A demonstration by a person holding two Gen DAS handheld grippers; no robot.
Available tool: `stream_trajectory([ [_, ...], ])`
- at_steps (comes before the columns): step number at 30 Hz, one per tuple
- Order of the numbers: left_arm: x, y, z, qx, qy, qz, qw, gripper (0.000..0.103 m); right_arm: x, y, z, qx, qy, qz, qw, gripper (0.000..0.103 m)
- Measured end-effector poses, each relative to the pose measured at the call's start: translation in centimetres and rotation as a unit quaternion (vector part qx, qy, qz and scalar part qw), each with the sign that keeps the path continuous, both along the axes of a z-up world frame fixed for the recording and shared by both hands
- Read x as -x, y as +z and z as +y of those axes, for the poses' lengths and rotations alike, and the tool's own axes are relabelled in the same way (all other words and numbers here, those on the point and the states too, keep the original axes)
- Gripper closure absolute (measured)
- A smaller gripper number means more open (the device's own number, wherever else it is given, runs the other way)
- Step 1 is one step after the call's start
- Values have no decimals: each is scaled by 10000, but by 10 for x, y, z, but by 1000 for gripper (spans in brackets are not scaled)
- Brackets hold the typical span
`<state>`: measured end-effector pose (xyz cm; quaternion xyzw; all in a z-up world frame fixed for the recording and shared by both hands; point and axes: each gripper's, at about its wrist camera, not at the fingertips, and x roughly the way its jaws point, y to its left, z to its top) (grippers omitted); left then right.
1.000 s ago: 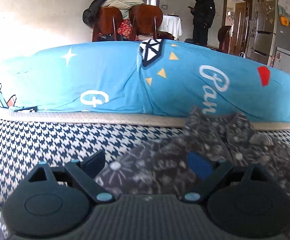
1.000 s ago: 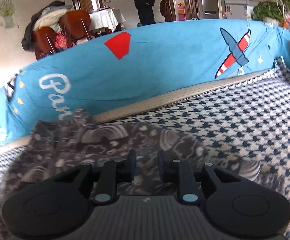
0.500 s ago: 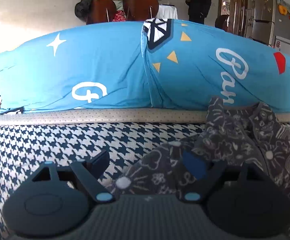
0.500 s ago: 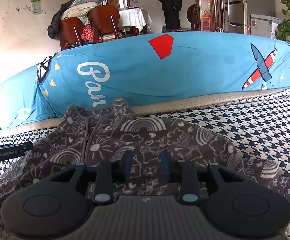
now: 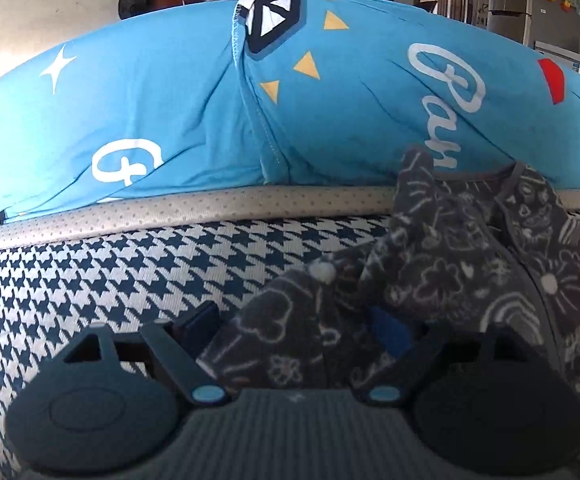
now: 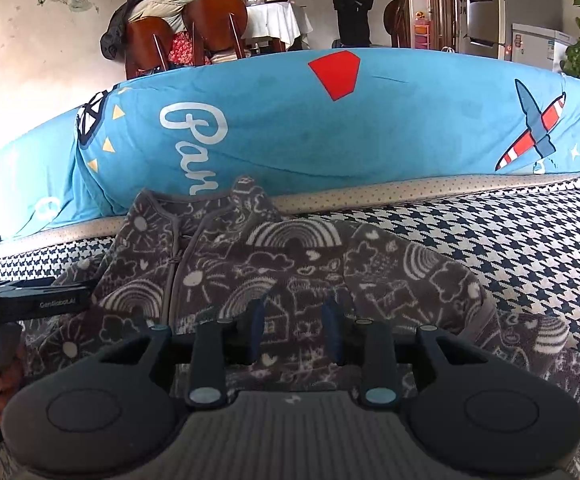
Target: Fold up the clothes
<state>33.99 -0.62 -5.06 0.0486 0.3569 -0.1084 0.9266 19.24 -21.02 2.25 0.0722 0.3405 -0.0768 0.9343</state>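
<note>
On the houndstooth bed, the grey fleece jacket now lies spread; left gripper has stayed wide around its sleeve, right gripper part-open, empty.

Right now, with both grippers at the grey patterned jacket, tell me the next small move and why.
Probably close the left gripper on the sleeve of the grey patterned jacket. Its jaws stand wide with that sleeve lying between them, not yet pinched. The right gripper has its jaws partly open over the jacket's body, gripping nothing. The jacket lies spread on the houndstooth cover, so a sleeve fold inward seems the natural start.
</note>
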Motion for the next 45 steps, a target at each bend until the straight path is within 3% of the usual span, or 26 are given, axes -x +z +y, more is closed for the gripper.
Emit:
stream_trajectory([
  [14,-34,-4,0,-233,922,-222,9952,6,-5,-3,2,48,40,31,10000,70],
  [25,-43,-7,-1,-387,1388,-350,9889,1,-7,1,-4,65,16,12,10000,70],
  [37,-59,-7,21,-78,1710,-178,9851,1,-8,4,-22,47,-154,31,9999,69],
  [41,-62,-5,28,21,1802,-117,9836,8,-7,6,-26,-3,-126,54,9999,62],
  [45,-53,3,24,-37,1712,-134,9851,9,-5,10,-31,14,-117,-18,9999,62],
])
